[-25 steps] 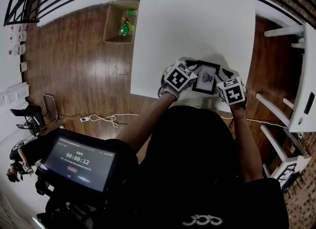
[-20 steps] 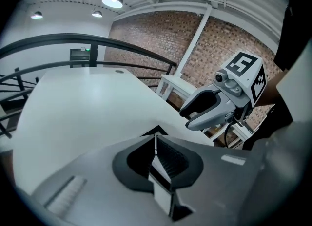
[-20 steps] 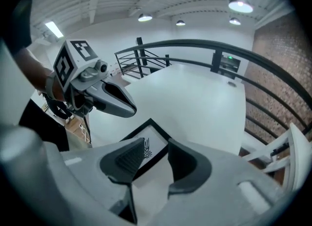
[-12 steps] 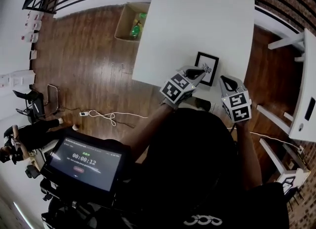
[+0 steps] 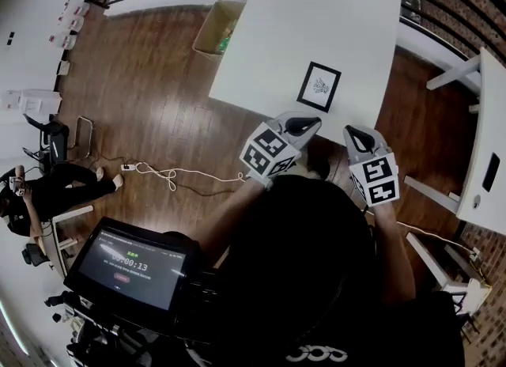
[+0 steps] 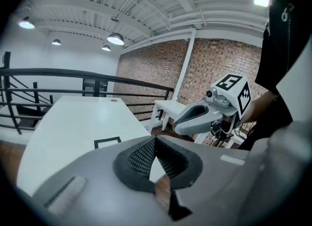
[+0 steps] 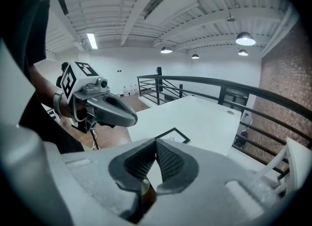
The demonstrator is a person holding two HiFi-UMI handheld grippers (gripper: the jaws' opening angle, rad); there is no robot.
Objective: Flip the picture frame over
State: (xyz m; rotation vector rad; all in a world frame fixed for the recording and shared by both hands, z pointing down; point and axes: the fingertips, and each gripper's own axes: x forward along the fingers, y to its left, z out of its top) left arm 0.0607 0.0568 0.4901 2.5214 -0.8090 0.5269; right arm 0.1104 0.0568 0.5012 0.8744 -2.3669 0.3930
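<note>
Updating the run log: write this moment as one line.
frame: flat on table, face up | left gripper: shut, empty | right gripper: shut, empty

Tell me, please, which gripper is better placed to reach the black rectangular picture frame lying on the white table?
Left, probably: the left gripper sits slightly nearer the black rectangular picture frame than the right gripper. Both are shut and empty.

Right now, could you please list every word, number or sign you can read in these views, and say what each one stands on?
"00:00:13": timer on the screen, slightly blurred; the lines under it are too small to read.
Frame: a small drawing, no legible words.
Shirt logo: a row of loops, not readable as a word.
Left cube and right cube: square marker patterns only, no letters.
</note>
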